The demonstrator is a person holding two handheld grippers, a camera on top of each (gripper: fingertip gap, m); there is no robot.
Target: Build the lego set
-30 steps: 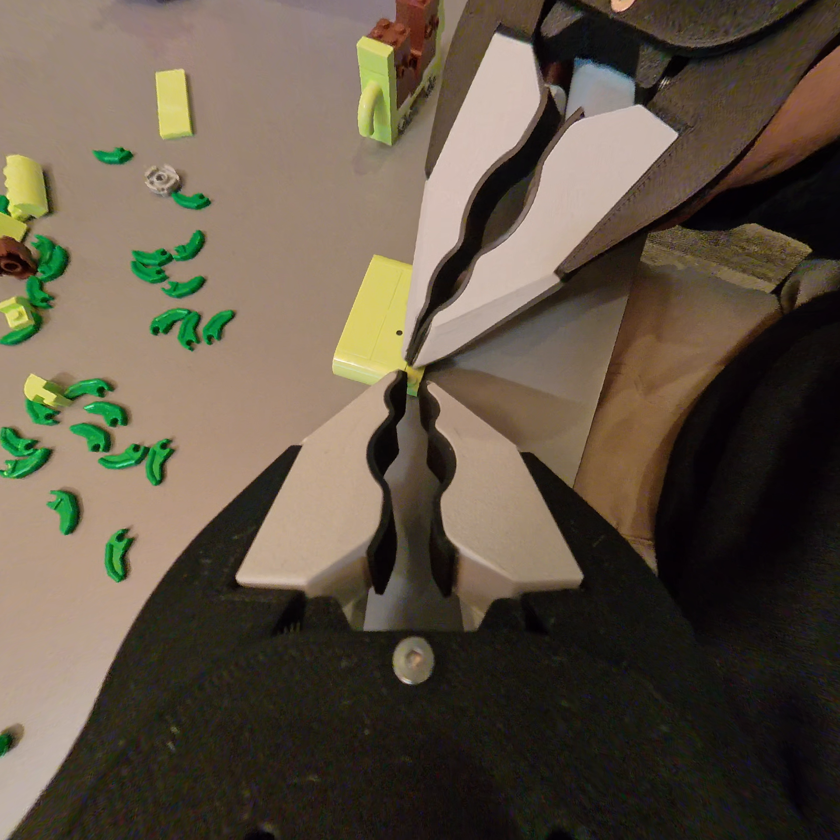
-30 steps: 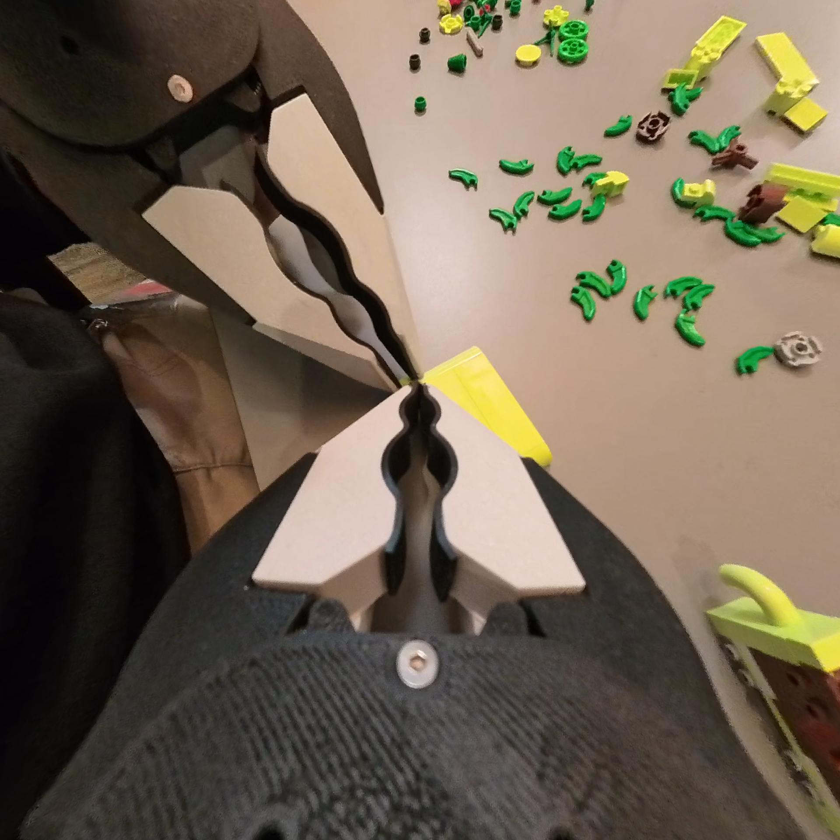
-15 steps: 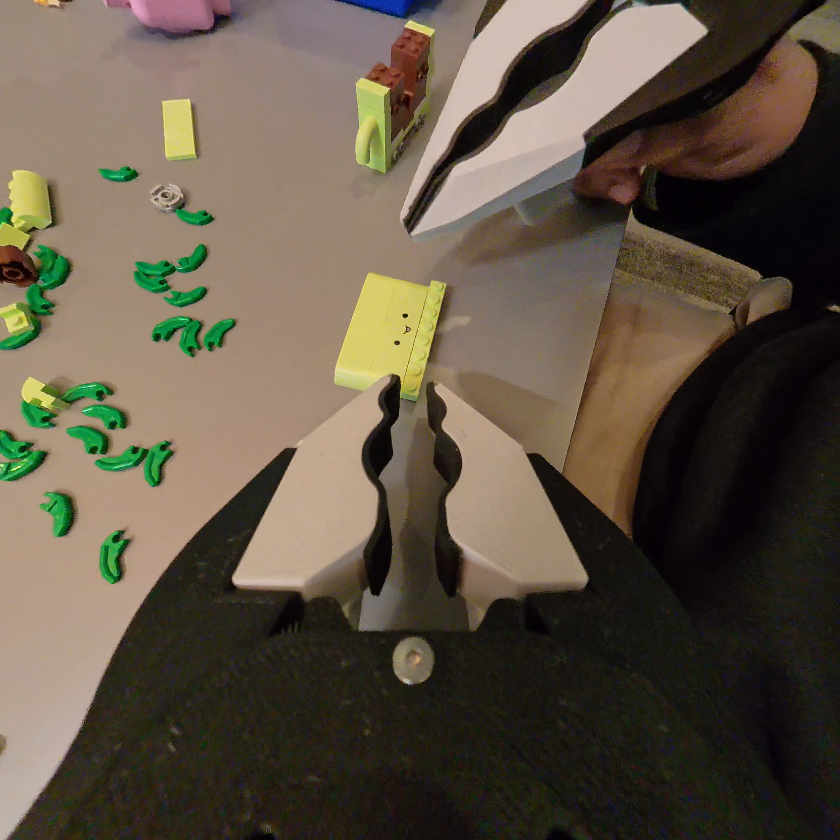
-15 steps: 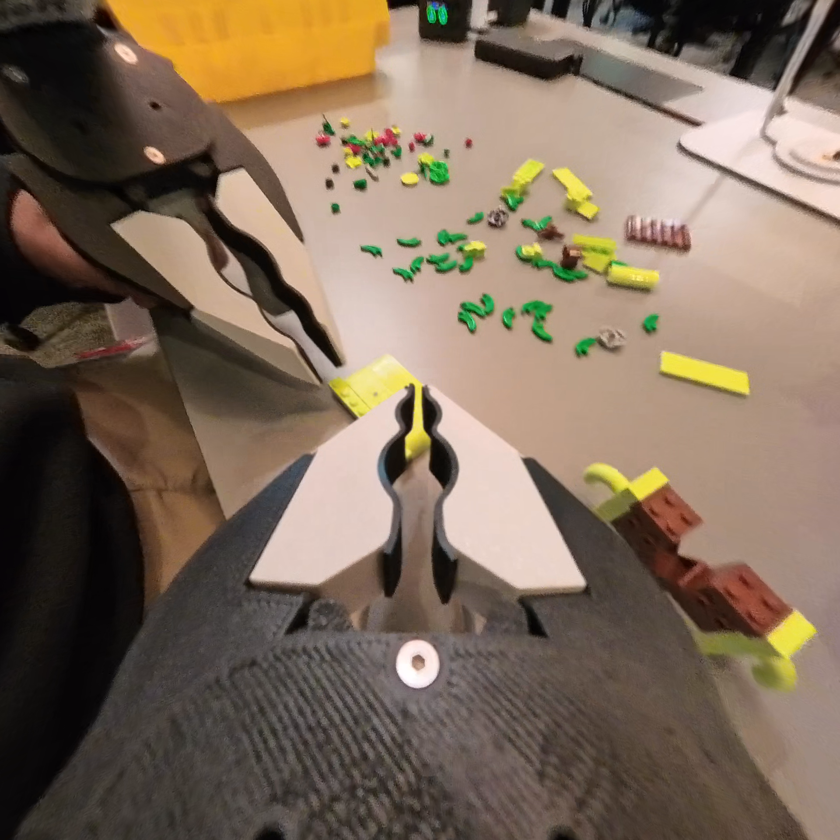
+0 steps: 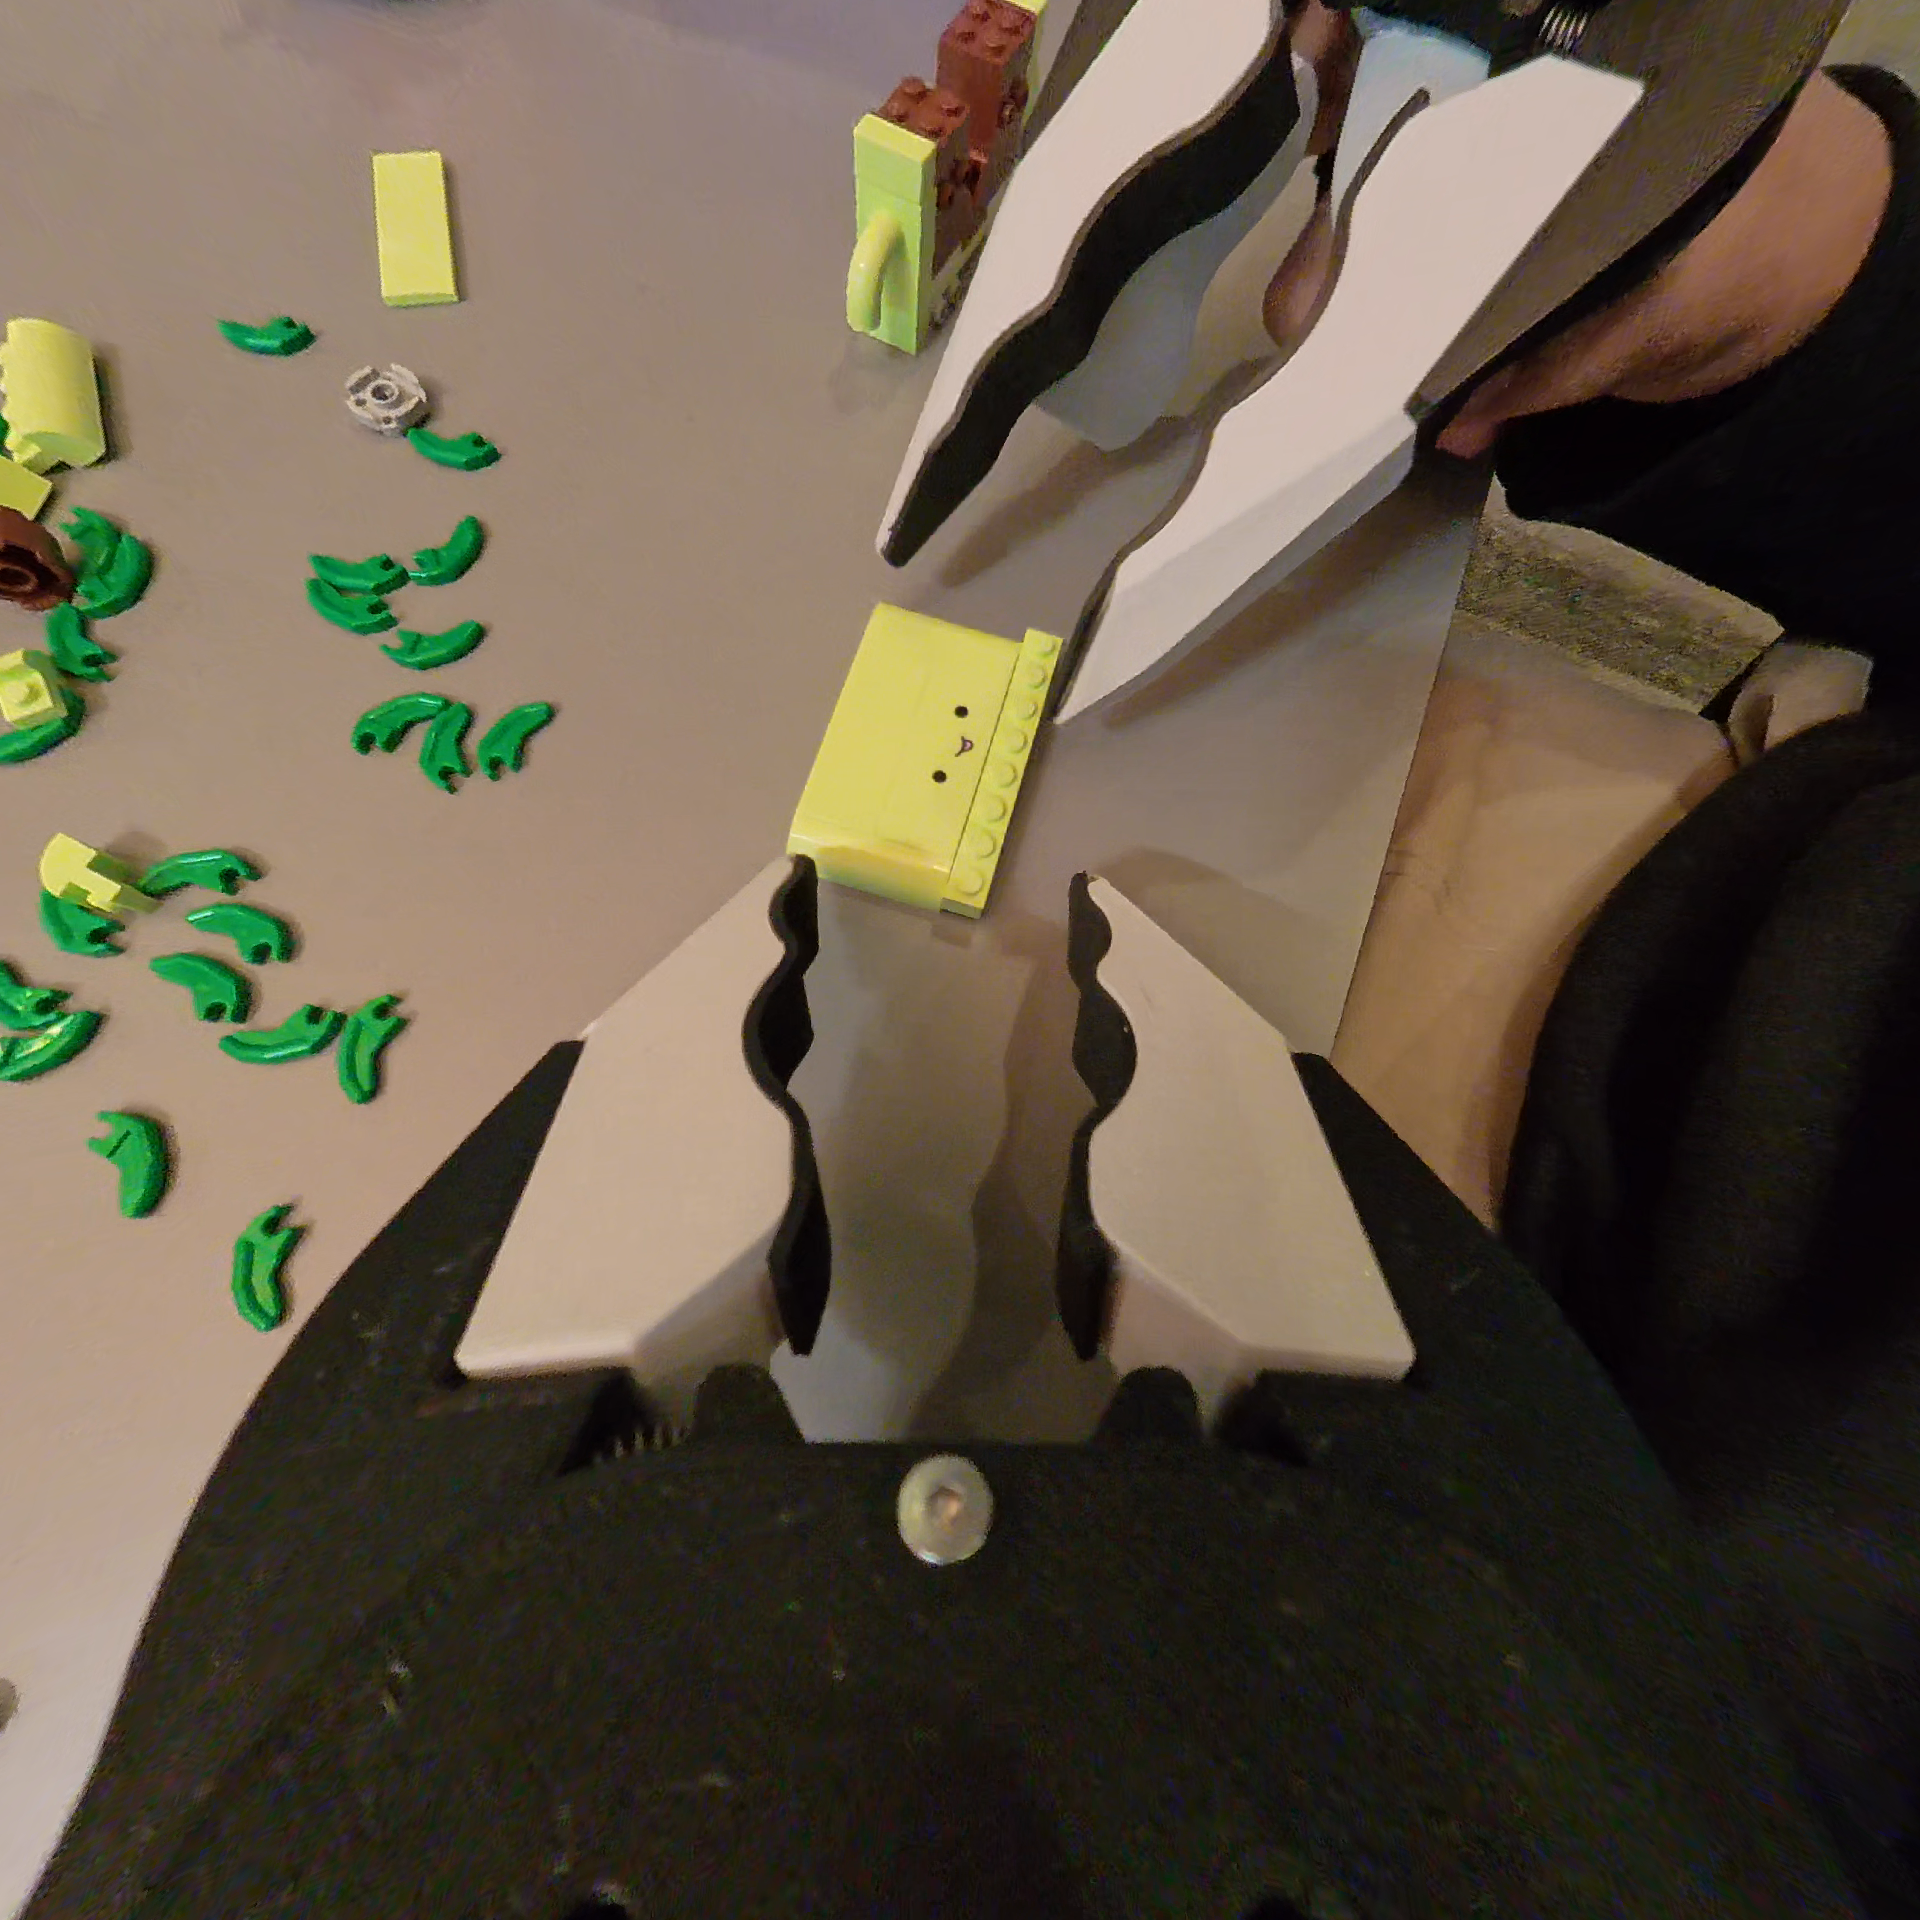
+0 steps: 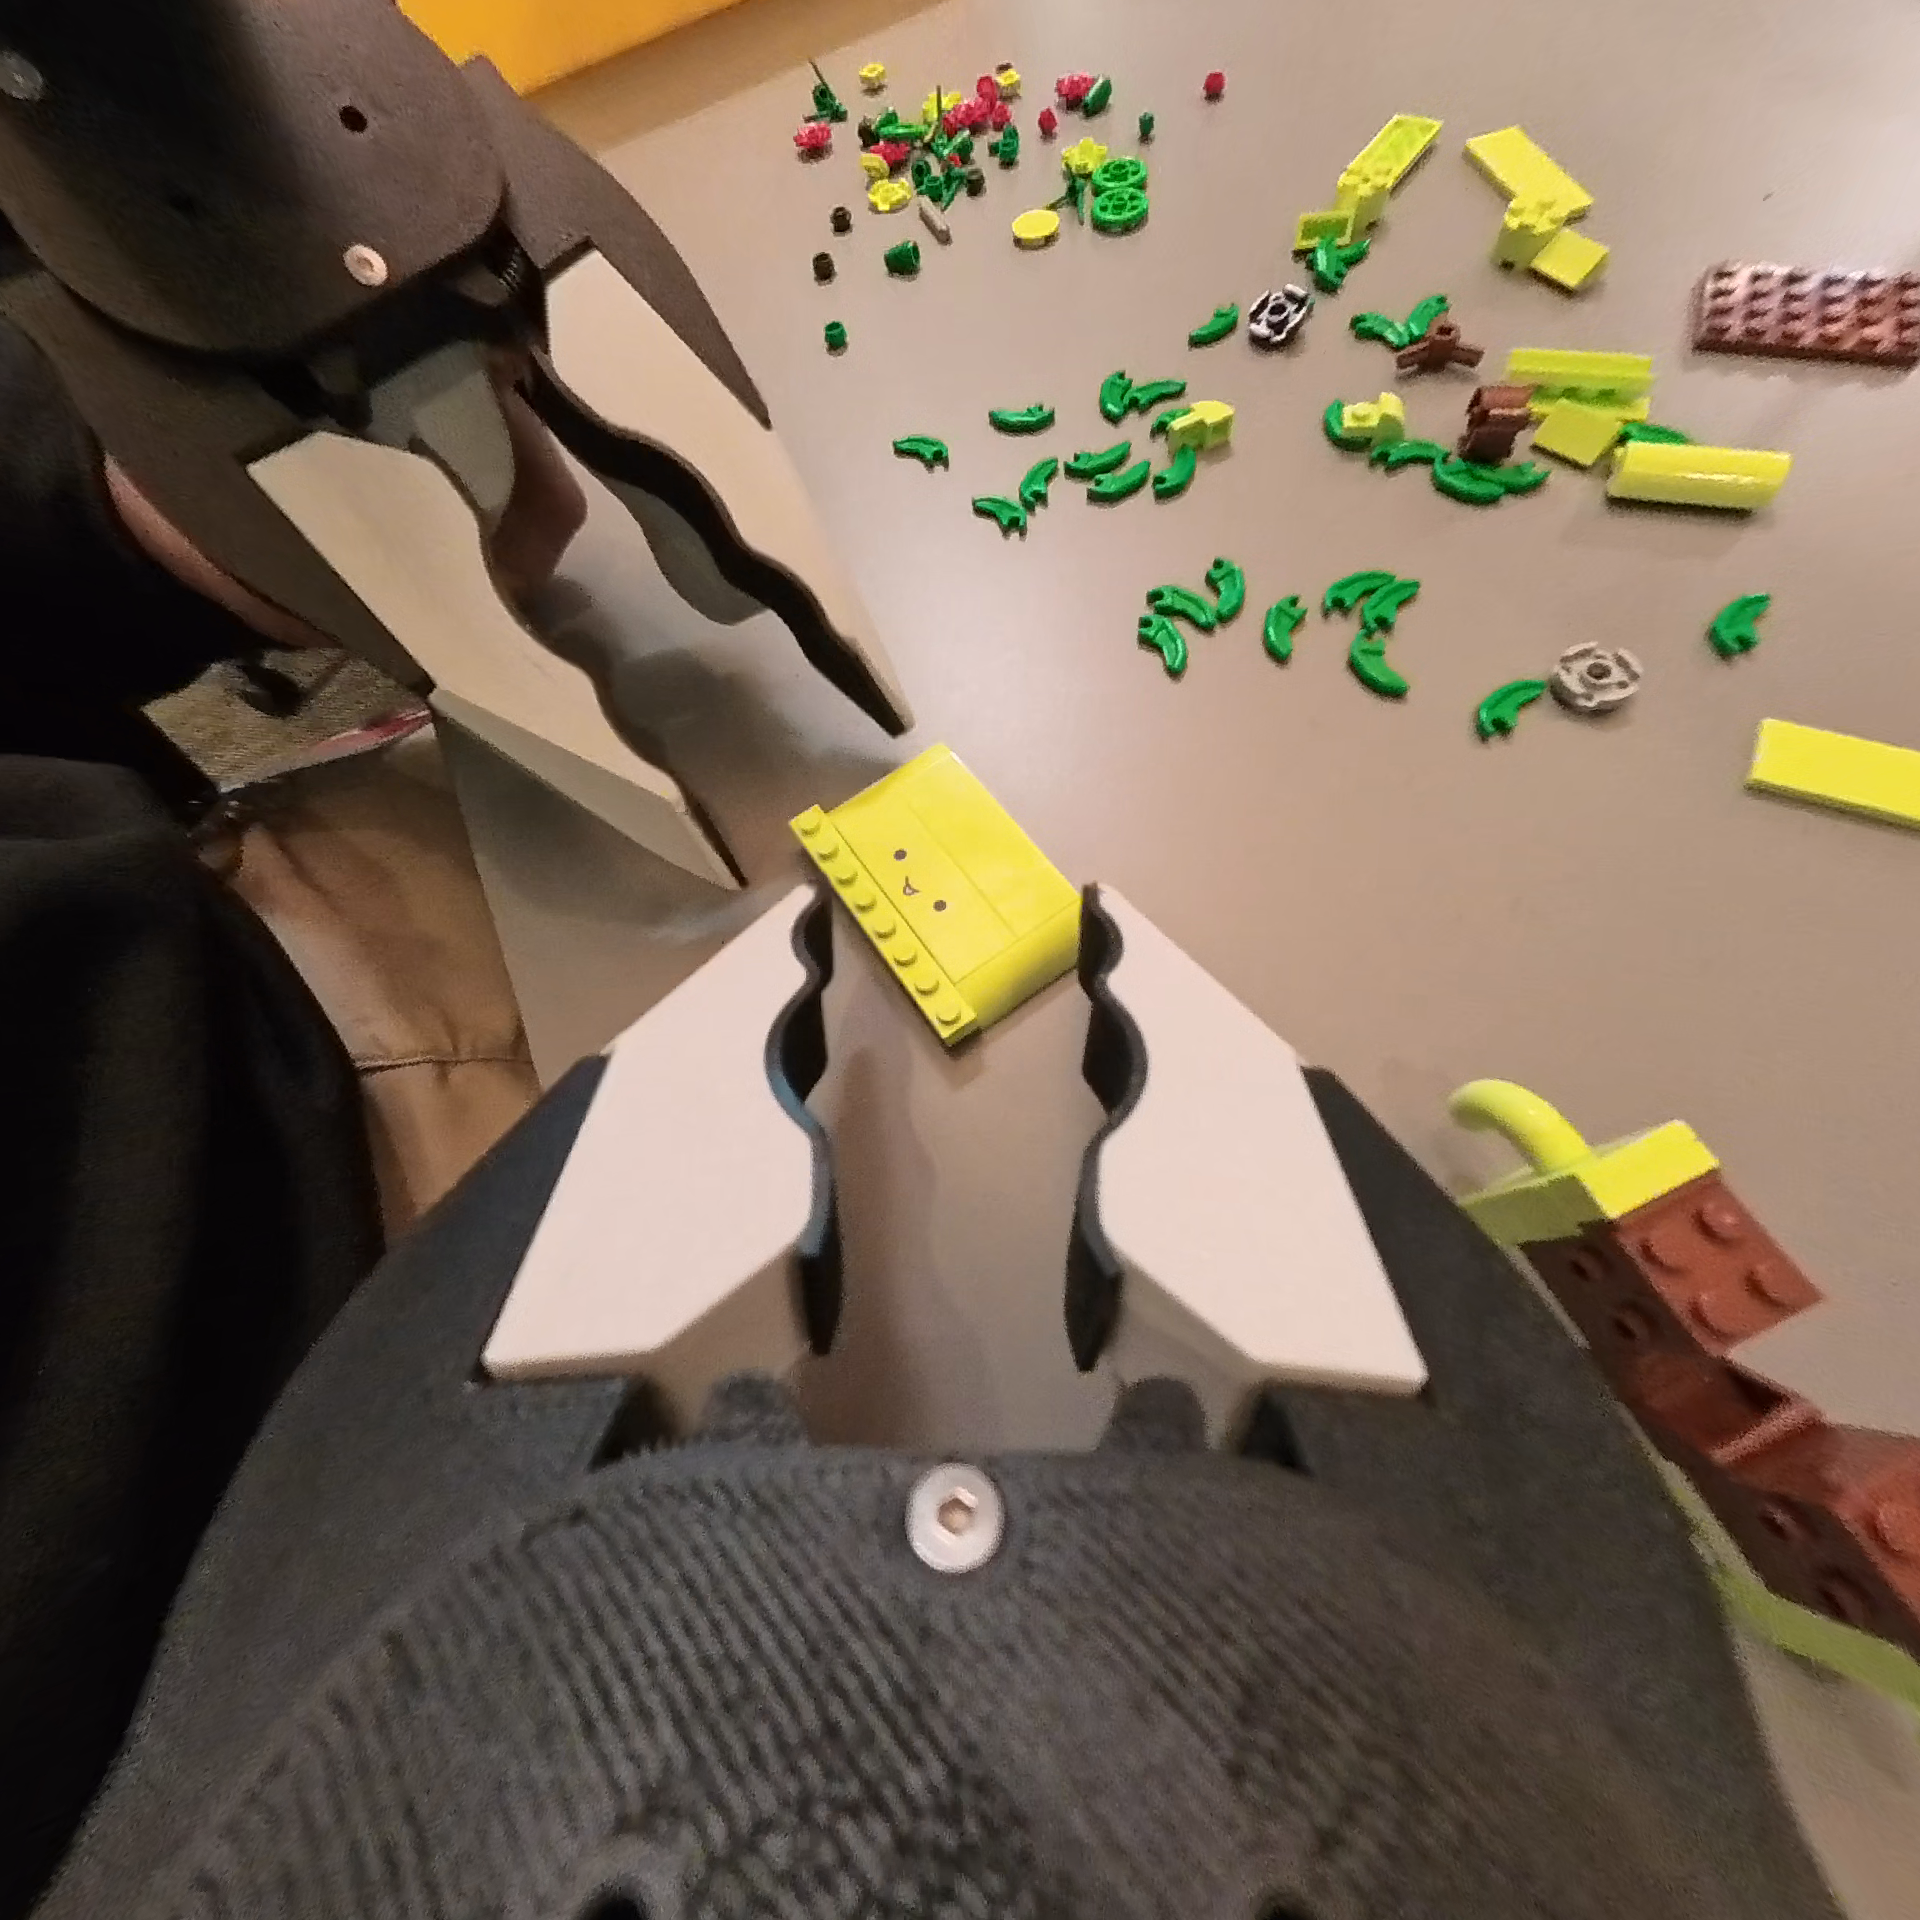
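Note:
A lime block with a small printed face lies flat on the grey table, a studded strip along its side nearest the table edge. My left gripper is open and empty, its fingertips just short of the block's near end. My right gripper is open and empty, and the block shows between its fingertips. Each gripper shows in the other's view, the right gripper and the left gripper, facing each other across the block.
A brown and lime build with a curved handle stands close by. Loose green curved pieces, a flat lime tile, a grey round piece and a brown plate lie scattered. The table edge is beside a person's lap. My right fingertips sit around 5 centimeters from my left ones.
Both grippers were shut tip to tip at the block's edge; both have opened. The right gripper pulled away and came back over the block, which now lies free on the table.

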